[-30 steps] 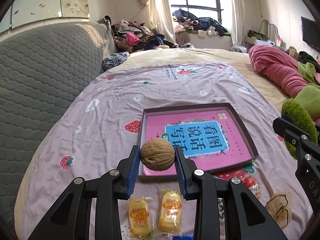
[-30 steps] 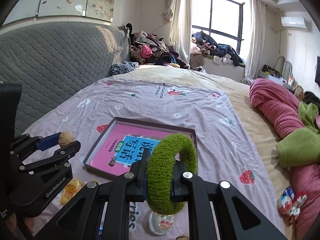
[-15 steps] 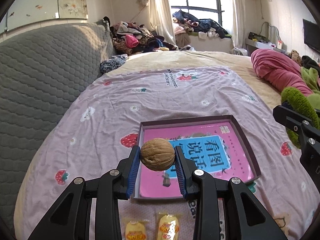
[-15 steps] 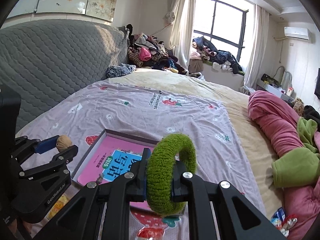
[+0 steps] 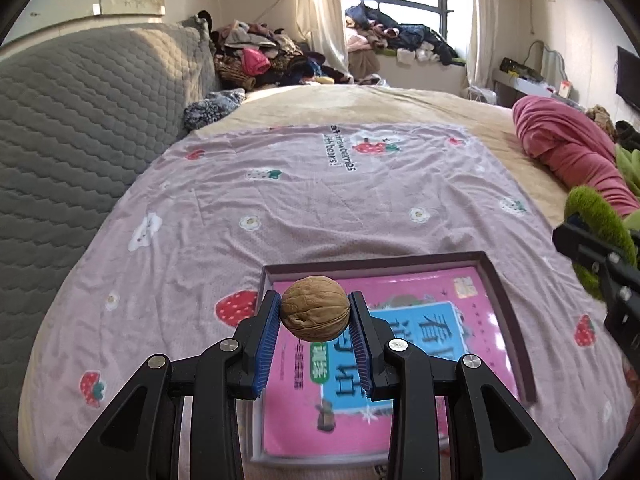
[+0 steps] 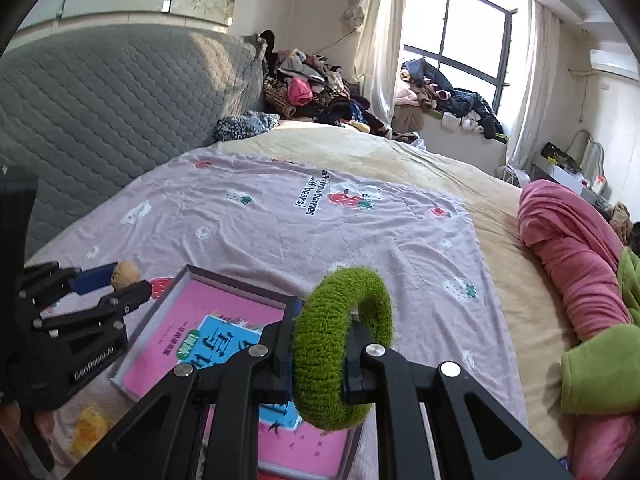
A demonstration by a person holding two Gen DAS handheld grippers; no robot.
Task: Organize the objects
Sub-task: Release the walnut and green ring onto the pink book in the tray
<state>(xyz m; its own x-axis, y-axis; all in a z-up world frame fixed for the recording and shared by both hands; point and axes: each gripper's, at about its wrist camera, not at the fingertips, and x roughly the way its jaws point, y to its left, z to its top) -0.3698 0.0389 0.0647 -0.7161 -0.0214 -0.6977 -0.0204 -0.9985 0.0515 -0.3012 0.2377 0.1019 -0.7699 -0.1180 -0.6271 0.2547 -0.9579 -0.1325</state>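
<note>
My left gripper [image 5: 314, 316] is shut on a brown walnut [image 5: 315, 309] and holds it above the near left part of a shallow dark-rimmed box [image 5: 506, 304] with a pink book cover inside. My right gripper [image 6: 320, 354] is shut on a fuzzy green ring [image 6: 340, 344] and holds it above the box's right side [image 6: 236, 280]. The left gripper with the walnut [image 6: 125, 275] shows at the left of the right wrist view. The green ring [image 5: 596, 236] shows at the right edge of the left wrist view.
The box lies on a lilac strawberry-print sheet [image 5: 320, 200] over a bed. A grey quilted headboard [image 5: 72, 128] runs along the left. A pink rolled blanket [image 6: 572, 256] and green cloth [image 6: 600, 376] lie right. A yellow snack packet [image 6: 90, 428] lies near the box's corner.
Both grippers have moved forward over the box, still holding the walnut and the green ring. The yellow packets have dropped out of the left wrist view.
</note>
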